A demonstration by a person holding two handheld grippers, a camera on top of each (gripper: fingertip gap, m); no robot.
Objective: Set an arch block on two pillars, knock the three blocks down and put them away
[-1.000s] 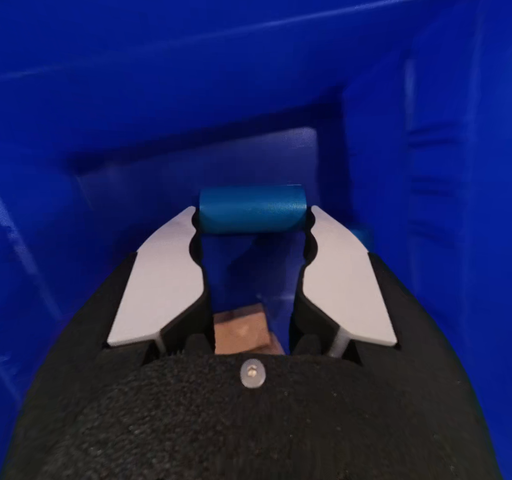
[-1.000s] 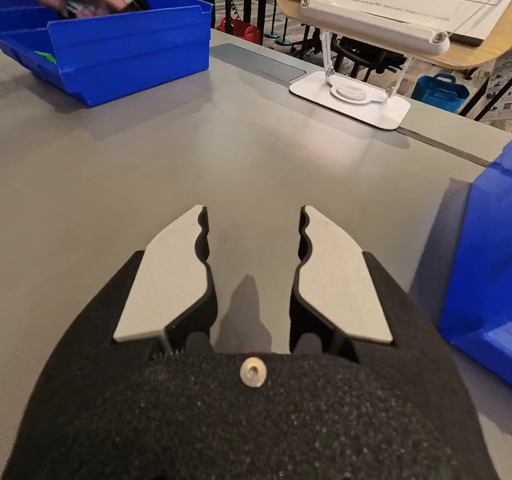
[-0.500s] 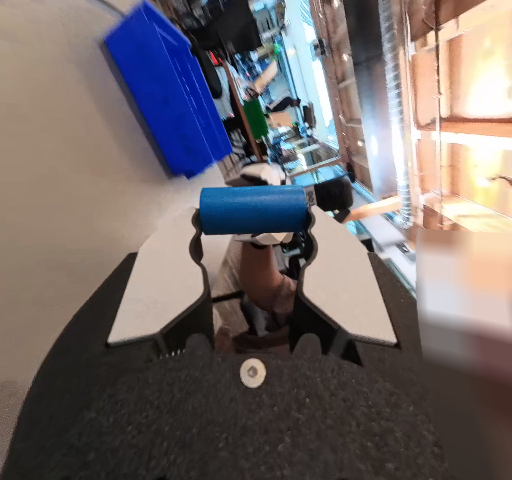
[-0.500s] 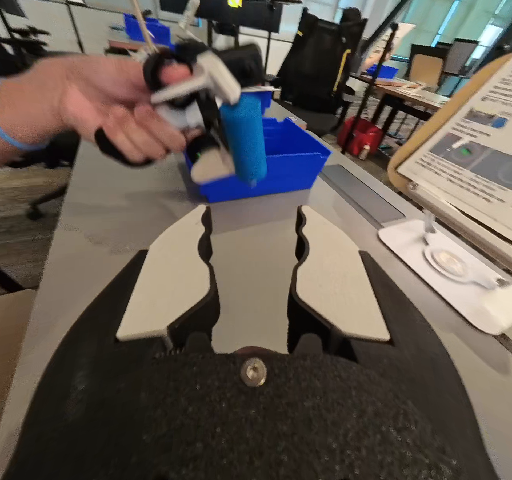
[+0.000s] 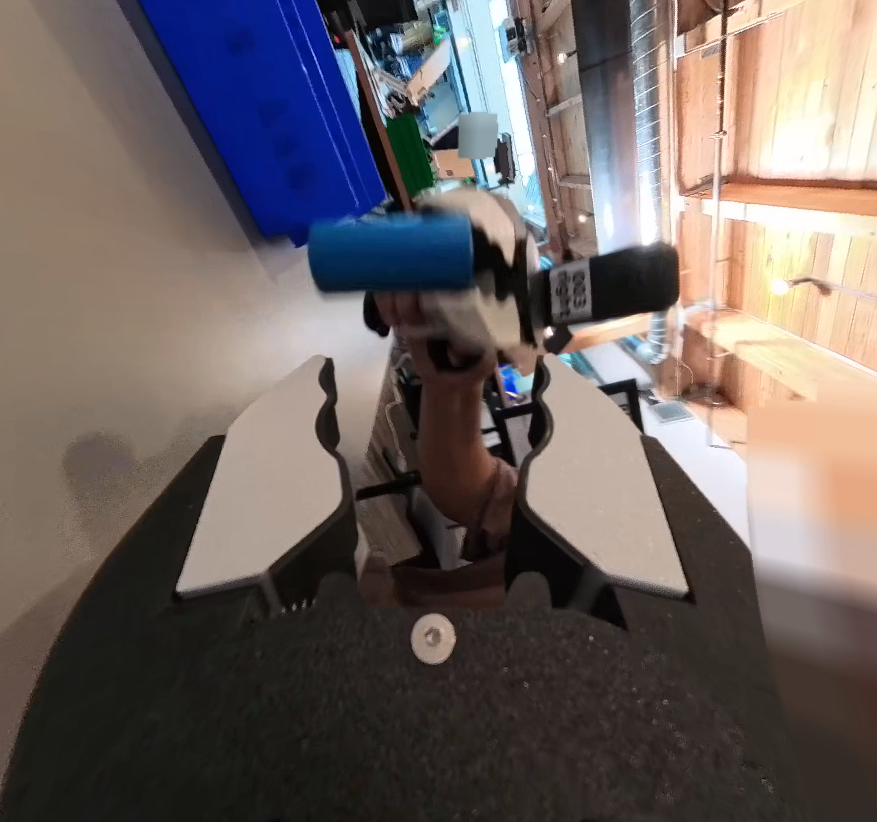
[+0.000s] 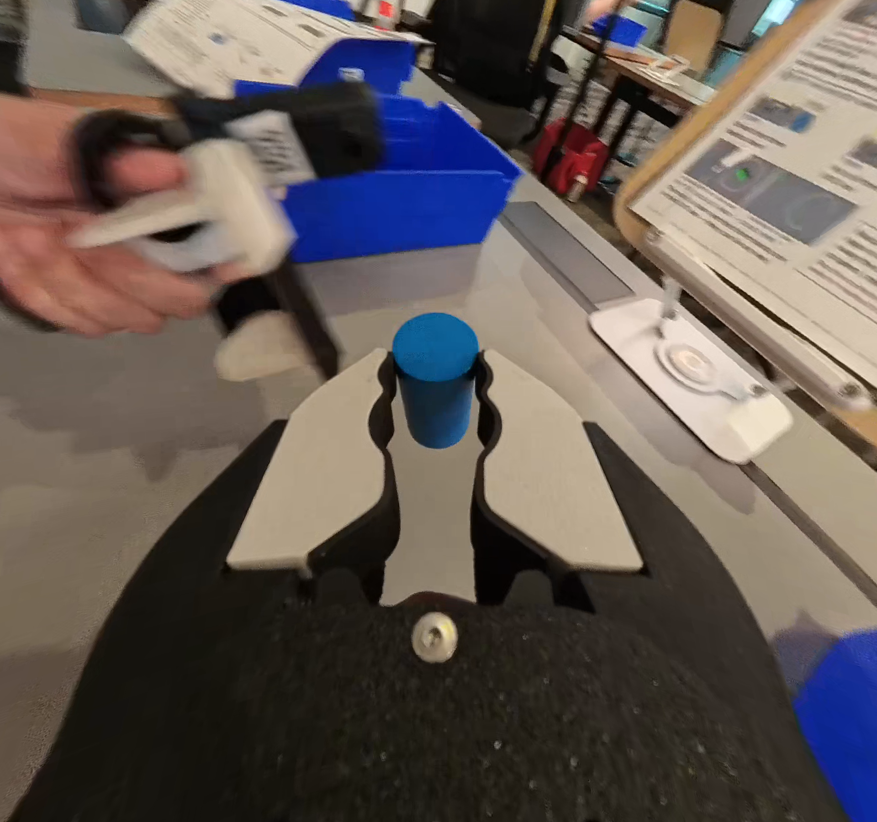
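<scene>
A blue cylinder block stands upright between my right gripper's fingers, held just above the grey table. My right gripper is shut on it. My left gripper is open and empty, rolled on its side. In the left wrist view the blue cylinder shows a short way beyond its fingertips, held by the other gripper. In the right wrist view a hand holds the left gripper up at the left, blurred. No arch block or second pillar is in view.
A blue bin sits on the table behind the cylinder. Another blue bin is at the near right; one bin shows in the left wrist view. A white stand with a printed sheet is at the right.
My left gripper lifted the blue cylinder out of a blue bin, brought it to the right gripper and let go. My right gripper closed on it.
</scene>
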